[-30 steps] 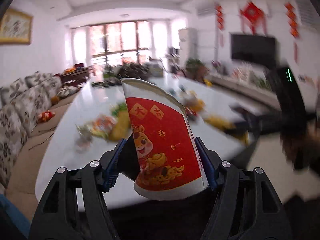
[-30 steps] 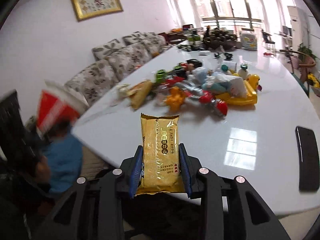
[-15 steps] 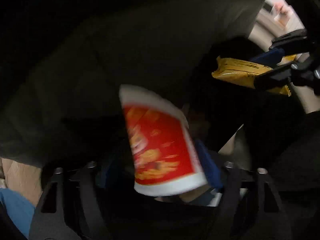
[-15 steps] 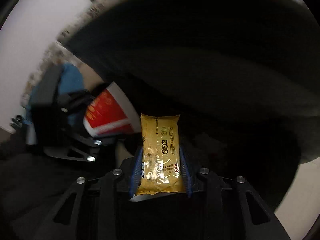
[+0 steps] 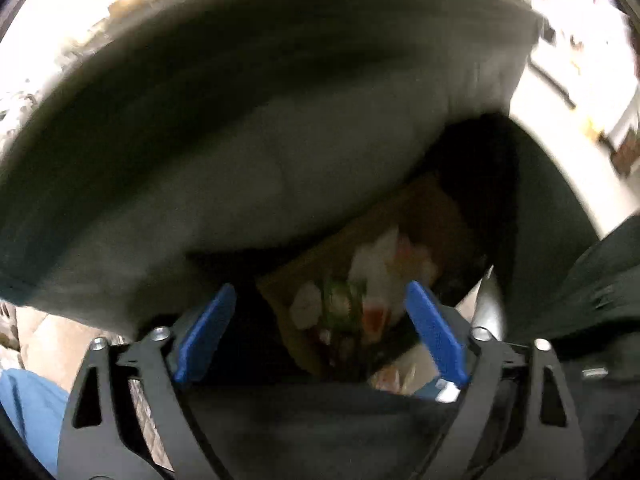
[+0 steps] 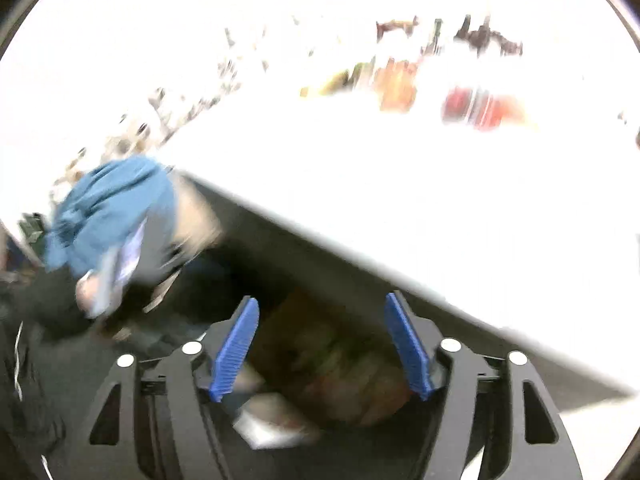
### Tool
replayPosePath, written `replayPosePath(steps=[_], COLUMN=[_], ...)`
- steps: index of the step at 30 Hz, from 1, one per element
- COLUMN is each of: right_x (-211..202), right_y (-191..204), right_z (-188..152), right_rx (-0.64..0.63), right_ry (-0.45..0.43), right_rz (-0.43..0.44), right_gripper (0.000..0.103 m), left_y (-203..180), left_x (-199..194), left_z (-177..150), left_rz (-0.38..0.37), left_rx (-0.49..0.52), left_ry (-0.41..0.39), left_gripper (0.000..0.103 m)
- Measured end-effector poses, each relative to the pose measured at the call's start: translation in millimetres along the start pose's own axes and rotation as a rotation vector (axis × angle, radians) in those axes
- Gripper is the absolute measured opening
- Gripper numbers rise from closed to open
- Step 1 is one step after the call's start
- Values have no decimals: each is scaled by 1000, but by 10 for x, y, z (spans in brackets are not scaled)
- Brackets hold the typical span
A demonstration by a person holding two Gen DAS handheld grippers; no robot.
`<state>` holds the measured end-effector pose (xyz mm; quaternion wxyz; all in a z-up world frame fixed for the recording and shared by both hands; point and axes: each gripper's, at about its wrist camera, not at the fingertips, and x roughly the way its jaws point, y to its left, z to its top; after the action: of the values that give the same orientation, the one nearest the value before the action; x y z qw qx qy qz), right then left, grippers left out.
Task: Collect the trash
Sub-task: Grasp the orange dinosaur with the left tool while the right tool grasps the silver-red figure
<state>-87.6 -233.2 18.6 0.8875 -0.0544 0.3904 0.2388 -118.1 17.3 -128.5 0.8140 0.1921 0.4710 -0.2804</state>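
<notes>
My left gripper is open and empty, pointing down under the table's edge. Below it lies a brown box holding a blurred heap of trash. My right gripper is open and empty too, also over the brown box, where blurred trash lies. The red paper cup and the yellow packet are in neither gripper; I cannot pick them out in the blurred heap.
The white table has blurred leftover items far across it. Its grey underside fills the left wrist view. A person's blue sleeve is at the left. Both views are motion-blurred.
Both grippers opened: the left let go of the red cup, the right let go of the yellow packet. Both views have swung, and the right one shows the tabletop again.
</notes>
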Motion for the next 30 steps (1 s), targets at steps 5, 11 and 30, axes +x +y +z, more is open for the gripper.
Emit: replayPosePath(steps=[5,11,30], right_x=[669,1274,-242], right_y=[-561,-876,-1116], right_z=[880,1161,-247], right_rx=[-70,-76,473], right_ry=[31,123,-162], right_rz=[-171,-215,131], right_gripper=[68,45,28], left_y=[182,256,355], left_x=[-584,-905,502], left_z=[331,702,2946], left_rz=[29,45,253], left_rx=[-105,-194,-339], left_ry=[-171,-285,-124], left_gripper=[90,90,90])
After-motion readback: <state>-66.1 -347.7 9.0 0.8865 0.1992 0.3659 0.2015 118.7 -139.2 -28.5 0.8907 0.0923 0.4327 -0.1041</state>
